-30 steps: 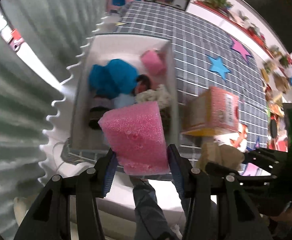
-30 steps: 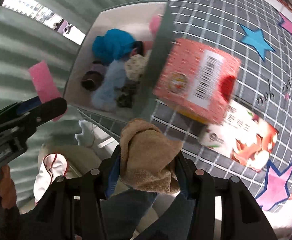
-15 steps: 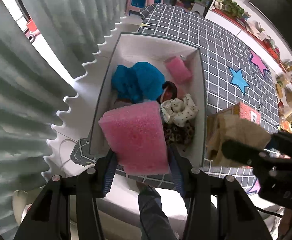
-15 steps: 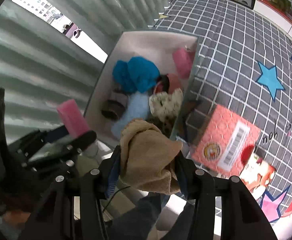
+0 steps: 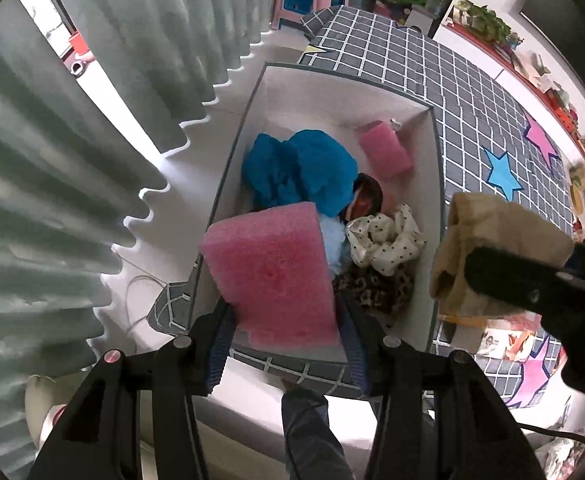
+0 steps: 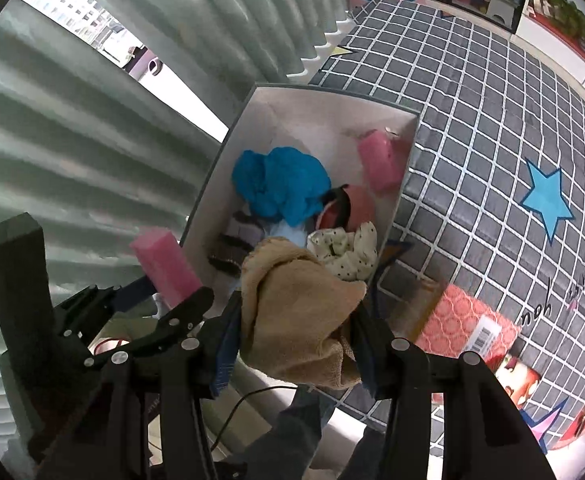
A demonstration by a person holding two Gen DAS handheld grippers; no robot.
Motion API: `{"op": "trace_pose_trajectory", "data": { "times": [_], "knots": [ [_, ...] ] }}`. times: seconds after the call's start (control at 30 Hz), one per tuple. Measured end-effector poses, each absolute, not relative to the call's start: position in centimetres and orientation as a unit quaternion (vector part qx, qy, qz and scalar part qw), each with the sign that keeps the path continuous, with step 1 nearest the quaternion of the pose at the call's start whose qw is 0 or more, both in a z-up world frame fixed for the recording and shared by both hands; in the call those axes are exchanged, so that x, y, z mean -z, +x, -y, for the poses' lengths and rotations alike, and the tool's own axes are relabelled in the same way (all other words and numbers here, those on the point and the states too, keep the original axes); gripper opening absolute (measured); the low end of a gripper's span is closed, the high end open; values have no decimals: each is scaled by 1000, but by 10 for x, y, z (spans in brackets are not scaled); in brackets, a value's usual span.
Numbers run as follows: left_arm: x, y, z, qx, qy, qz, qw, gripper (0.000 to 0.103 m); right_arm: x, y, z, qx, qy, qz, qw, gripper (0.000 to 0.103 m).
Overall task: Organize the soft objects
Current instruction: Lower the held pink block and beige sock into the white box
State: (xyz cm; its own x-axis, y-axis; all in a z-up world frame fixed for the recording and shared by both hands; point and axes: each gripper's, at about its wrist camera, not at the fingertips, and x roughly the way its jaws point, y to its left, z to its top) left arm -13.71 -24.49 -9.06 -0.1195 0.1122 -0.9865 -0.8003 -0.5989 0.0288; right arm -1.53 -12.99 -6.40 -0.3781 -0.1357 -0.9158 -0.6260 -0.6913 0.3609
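Pink foam block [image 5: 270,276] sits pinched between the left jaws (above the box [image 5: 432,184]); right jaws clamp a tan cloth [image 6: 296,312].

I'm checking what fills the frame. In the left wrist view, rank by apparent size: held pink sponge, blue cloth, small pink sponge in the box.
1. held pink sponge, enlarged by nearness
2. blue cloth
3. small pink sponge

pleated grey-green curtain [image 5: 52,184] hanging beside table | grey white-grid tablecloth [image 6: 492,128] lying flat | red patterned carton [image 6: 464,324] resting on it
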Motion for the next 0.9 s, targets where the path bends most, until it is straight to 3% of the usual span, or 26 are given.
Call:
{"op": "trace_pose_trajectory", "data": {
  "times": [0.9],
  "knots": [
    [108,-149,224,-677,-586,-308,320,53,74,-38,105,-743,-542,-354,169,51]
  ]
}}
